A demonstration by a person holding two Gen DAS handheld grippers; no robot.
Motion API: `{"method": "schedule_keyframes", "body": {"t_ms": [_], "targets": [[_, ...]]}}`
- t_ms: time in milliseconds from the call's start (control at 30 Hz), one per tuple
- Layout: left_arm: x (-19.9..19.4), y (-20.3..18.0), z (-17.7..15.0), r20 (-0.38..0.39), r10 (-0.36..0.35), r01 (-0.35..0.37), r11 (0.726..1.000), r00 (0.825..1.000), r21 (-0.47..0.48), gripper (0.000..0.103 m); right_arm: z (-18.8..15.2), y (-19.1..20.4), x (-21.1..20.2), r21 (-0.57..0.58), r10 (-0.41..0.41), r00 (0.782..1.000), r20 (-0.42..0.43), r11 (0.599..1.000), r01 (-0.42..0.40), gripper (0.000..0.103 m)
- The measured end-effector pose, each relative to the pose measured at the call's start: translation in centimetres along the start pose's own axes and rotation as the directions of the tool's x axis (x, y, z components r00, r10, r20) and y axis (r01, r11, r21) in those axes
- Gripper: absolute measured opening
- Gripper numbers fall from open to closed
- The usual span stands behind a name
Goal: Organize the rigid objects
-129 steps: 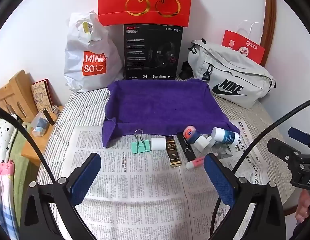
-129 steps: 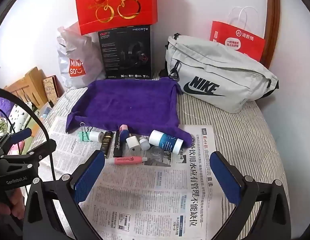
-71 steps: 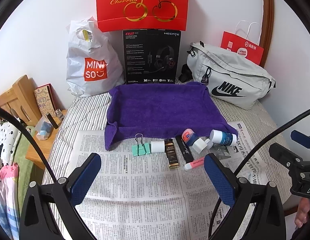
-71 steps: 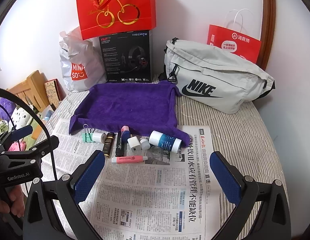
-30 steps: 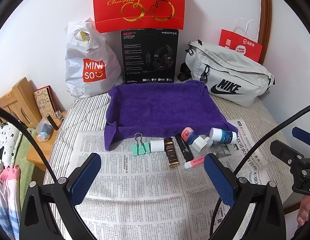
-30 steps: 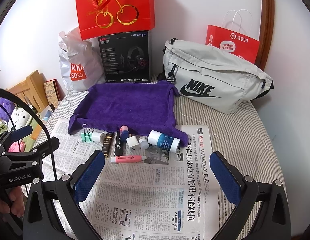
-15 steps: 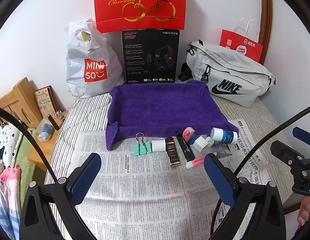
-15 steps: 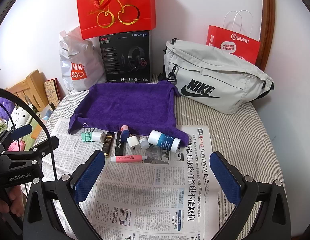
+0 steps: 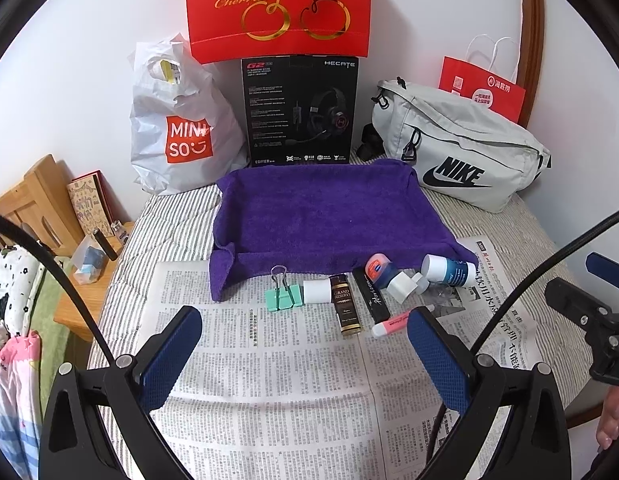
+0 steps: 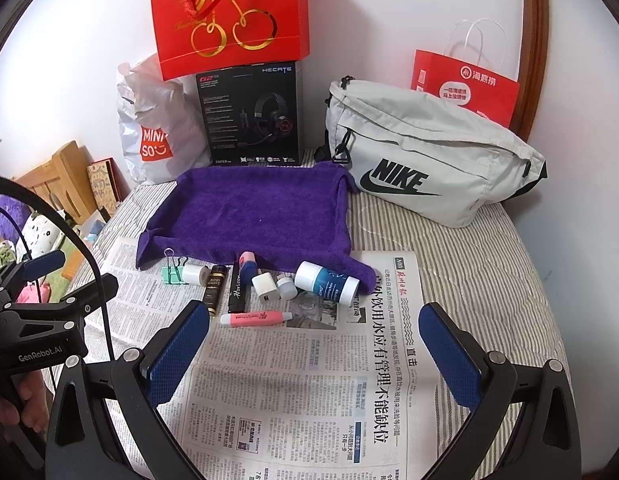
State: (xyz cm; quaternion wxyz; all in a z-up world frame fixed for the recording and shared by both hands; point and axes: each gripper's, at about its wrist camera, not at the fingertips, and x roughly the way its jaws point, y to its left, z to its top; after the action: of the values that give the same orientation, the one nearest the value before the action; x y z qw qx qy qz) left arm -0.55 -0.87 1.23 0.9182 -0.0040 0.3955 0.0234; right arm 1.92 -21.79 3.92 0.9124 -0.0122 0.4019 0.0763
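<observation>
A purple cloth tray (image 9: 325, 216) (image 10: 253, 212) lies on the bed with nothing in it. Along its front edge, on newspaper (image 9: 269, 380) (image 10: 309, 380), lies a row of small items: a green binder clip (image 9: 283, 296) (image 10: 172, 274), a white roll (image 9: 316, 291), a dark gold-labelled bottle (image 9: 346, 310) (image 10: 213, 288), a black tube (image 9: 373, 294), a pink-capped jar (image 9: 379, 269), a white plug (image 10: 265, 287), a blue-and-white bottle (image 9: 447, 271) (image 10: 327, 282) and a pink pen (image 9: 389, 323) (image 10: 255, 318). My left gripper (image 9: 303, 350) and right gripper (image 10: 313, 344) hover open short of the row, holding nothing.
Against the wall stand a white Miniso bag (image 9: 177, 128), a black headset box (image 9: 301, 112), a red cherry gift bag (image 9: 277, 4), a grey Nike bag (image 9: 457, 152) (image 10: 425, 160) and a red paper bag (image 10: 465, 84). A wooden bedside stand (image 9: 41, 200) sits at the left.
Both views have drifted only slightly; the grippers stay open and the objects have not moved.
</observation>
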Motion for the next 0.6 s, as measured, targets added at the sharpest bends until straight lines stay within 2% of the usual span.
{"method": "schedule_keyframes", "body": {"t_ms": [233, 400, 600], "targets": [[1.5, 0.4, 0.0, -0.019, 0.002, -0.002, 1.000, 1.000, 0.001, 0.103, 0.0, -1.1, 1.3, 0.023, -0.001, 1.000, -0.013, 1.000, 0.001, 0.103], [3.6, 0.8, 0.0, -0.041, -0.018, 0.017, 1.000, 0.999, -0.017, 0.103, -0.1, -1.3, 2.5, -0.013, -0.048, 0.999, -0.001, 0.999, 0.048, 0.103], [7.4, 1.5, -0.4, -0.083, 0.017, -0.019, 1.000, 0.996, -0.021, 0.103, -0.7, -1.6, 5.0, -0.020, -0.043, 0.998, -0.034, 0.999, 0.042, 0.103]]}}
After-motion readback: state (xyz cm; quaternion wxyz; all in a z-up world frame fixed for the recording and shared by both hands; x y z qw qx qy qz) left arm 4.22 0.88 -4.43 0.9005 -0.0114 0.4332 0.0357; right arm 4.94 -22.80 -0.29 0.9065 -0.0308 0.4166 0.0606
